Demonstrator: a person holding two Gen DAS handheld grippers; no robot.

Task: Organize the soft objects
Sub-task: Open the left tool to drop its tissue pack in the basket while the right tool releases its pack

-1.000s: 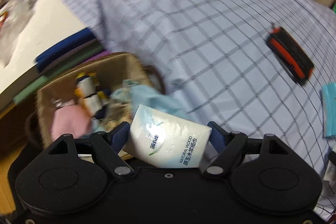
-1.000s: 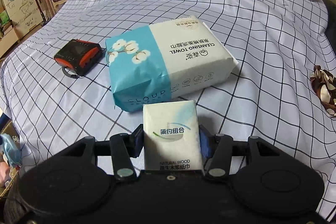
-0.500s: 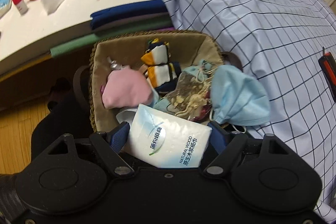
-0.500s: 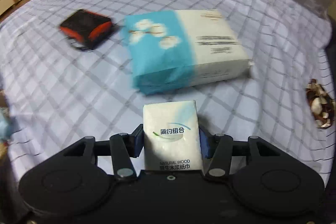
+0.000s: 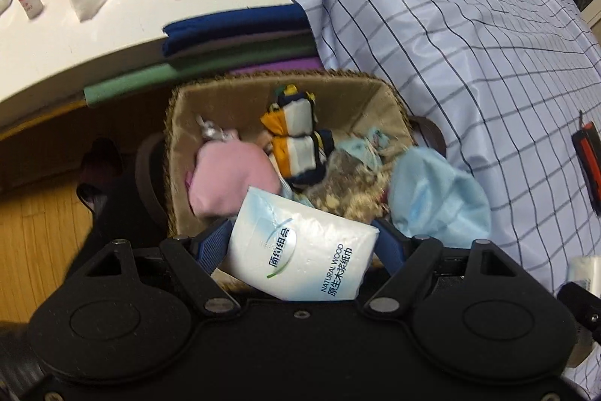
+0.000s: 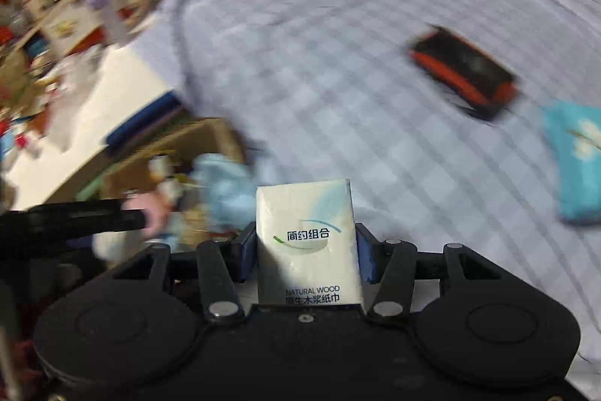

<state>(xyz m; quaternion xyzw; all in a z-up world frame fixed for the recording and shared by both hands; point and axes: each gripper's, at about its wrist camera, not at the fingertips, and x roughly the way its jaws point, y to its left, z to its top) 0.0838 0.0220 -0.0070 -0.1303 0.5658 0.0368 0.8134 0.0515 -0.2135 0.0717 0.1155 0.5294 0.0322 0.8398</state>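
My left gripper (image 5: pixel 300 247) is shut on a white tissue pack (image 5: pixel 300 247), held tilted just above the near rim of a woven basket (image 5: pixel 180 108). The basket holds a pink pouch (image 5: pixel 229 171), striped socks (image 5: pixel 296 138), a patterned bag (image 5: pixel 349 183) and a blue face mask (image 5: pixel 439 194). My right gripper (image 6: pixel 306 250) is shut on a second white tissue pack (image 6: pixel 306 239), upright, over the checked bedspread (image 6: pixel 338 62). The basket (image 6: pixel 188 145) shows blurred at its left. The left gripper's black body (image 6: pixel 71 220) sticks in from the left.
A black and orange device (image 6: pixel 465 74) lies on the bed, also at the right edge of the left wrist view (image 5: pixel 588 160). A blue cleansing-towel pack (image 6: pixel 574 160) lies at the right. A white table (image 5: pixel 112 10) with clutter and folded cloths (image 5: pixel 233 32) stands behind the basket.
My left gripper has moved with its pack closer over the basket. My right gripper has swung left with its pack, from the towel pack toward the basket; its view is now blurred.
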